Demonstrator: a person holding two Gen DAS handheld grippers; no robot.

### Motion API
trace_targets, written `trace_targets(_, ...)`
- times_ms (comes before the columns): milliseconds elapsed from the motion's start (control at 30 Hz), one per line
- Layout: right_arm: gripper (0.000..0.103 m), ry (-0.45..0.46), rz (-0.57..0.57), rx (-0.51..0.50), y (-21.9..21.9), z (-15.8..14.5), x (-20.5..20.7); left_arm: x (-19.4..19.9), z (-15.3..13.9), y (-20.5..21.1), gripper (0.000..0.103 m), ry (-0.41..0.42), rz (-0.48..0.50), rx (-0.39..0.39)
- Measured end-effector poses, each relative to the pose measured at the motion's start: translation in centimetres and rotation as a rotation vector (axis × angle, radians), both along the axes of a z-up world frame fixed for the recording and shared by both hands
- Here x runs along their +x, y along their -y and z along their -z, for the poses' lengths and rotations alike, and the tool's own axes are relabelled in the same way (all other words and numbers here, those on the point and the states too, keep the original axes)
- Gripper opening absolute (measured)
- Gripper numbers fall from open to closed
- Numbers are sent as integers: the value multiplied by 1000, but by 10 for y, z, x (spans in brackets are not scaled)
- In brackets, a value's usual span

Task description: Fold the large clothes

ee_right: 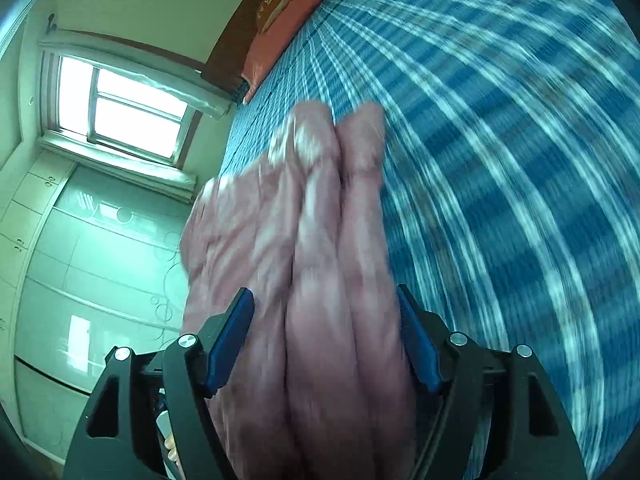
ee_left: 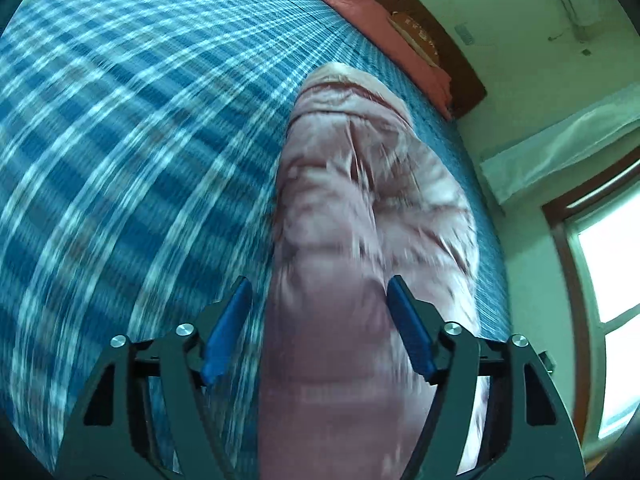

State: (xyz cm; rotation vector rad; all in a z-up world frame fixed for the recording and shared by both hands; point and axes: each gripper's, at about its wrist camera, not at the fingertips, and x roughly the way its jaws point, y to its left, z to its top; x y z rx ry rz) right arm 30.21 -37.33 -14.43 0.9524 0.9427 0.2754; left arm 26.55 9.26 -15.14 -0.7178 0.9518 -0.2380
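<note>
Left wrist view: the left tongs [ee_left: 320,320] stand apart, blue pads [ee_left: 412,332] clear of the pink padded jacket [ee_left: 360,200], which lies between and ahead of them on the blue checked bedsheet [ee_left: 140,140]; a pink pillow [ee_left: 384,36] sits far ahead by the headboard. Right wrist view: the right tongs [ee_right: 326,332] are spread, the bunched jacket [ee_right: 320,240] filling the gap; whether the pads [ee_right: 230,340] press it I cannot tell, picture blurred.
</note>
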Motion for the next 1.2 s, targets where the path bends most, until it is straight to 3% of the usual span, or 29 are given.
trace_targets(267,72,-2,7,39,-11,3,-68,-71,13,3,79,-21,39,-134)
trace_targets(600,76,22,-4,43,-31,6,-91,-95,27,15,81,-36,36,-205)
trace_targets(667,70,14,-4,31,-32,8,-93,-96,27,16,72,-34,38,-190)
trace_targets(733,44,-3,-8,65,-35,15,-94,-99,26,18,57,-23,45,-169)
trace_targets(833,22,13,-14,84,-32,14,-97,-103,16,24,41,4,61,-137)
trace_targets(967,18,31,-19,74,-23,9,-104,-110,7,27,36,17,72,-136)
trace_targets(1200,17,15,-15,104,-14,27,-107,-112,21,27,36,19,72,-119)
